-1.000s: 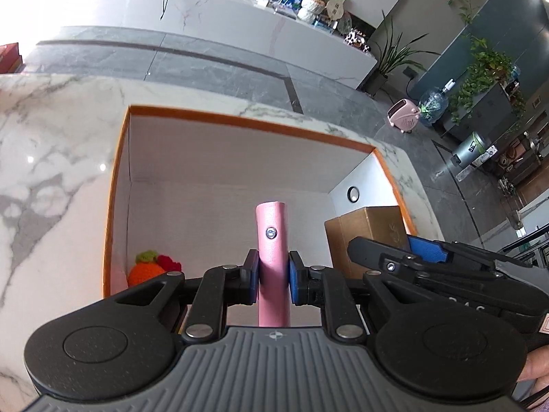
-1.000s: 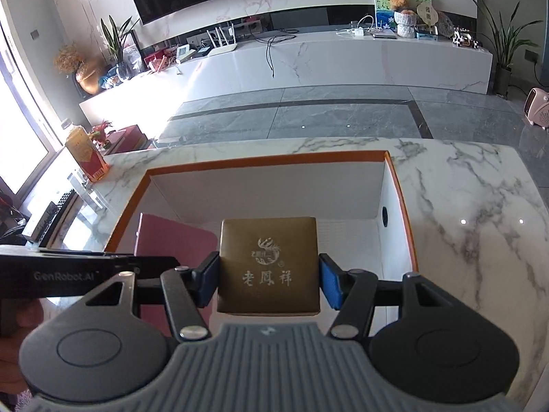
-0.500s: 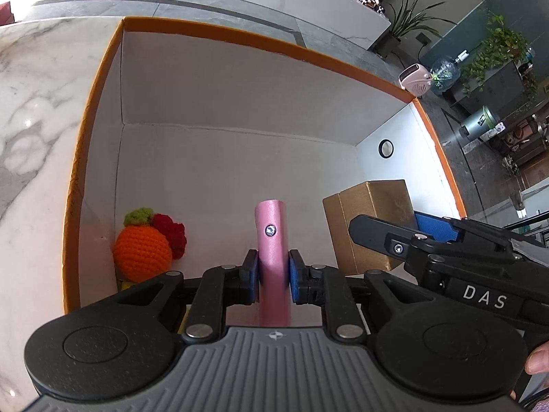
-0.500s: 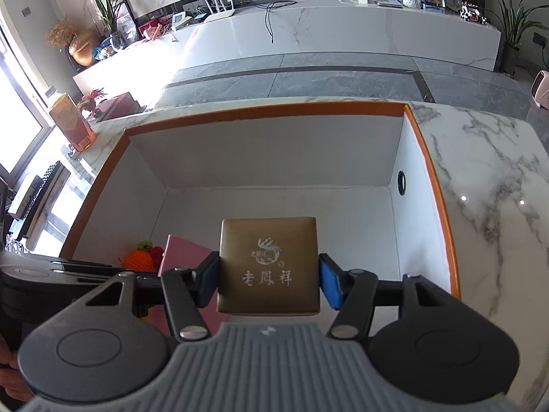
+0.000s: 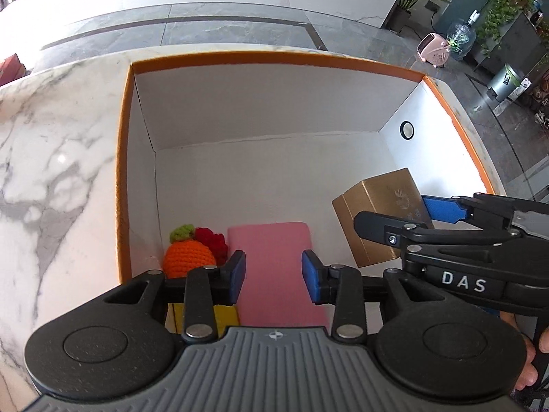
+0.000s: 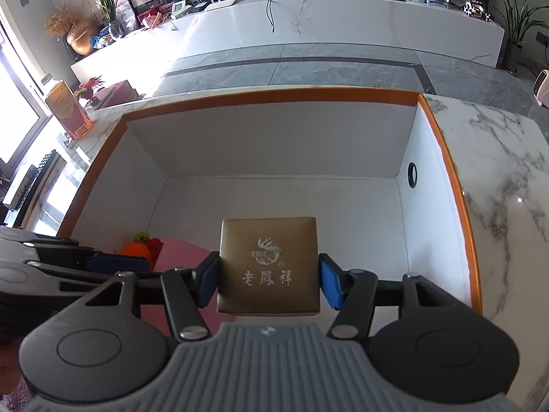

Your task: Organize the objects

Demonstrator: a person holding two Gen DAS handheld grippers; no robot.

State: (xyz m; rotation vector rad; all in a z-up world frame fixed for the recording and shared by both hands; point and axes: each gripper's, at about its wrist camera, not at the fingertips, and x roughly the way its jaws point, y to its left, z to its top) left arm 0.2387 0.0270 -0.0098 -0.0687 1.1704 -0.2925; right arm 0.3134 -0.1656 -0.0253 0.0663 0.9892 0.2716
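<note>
And the pink notebook [image 5: 274,267] is down, lying flat on the box [image 5: 267,58] floor where a second ago it stood clamped on edge; the left gripper [image 5: 273,272] has let go, fingers spread wide above it. At ten o'clock from the notebook sit the crocheted orange [image 5: 187,255] and red knit piece [image 5: 212,240], touching it. At two o'clock the gold box [image 6: 269,267] hangs pinched in the right gripper [image 6: 269,279], as before, over the floor. Marble table [image 5: 51,158] all around.
</note>
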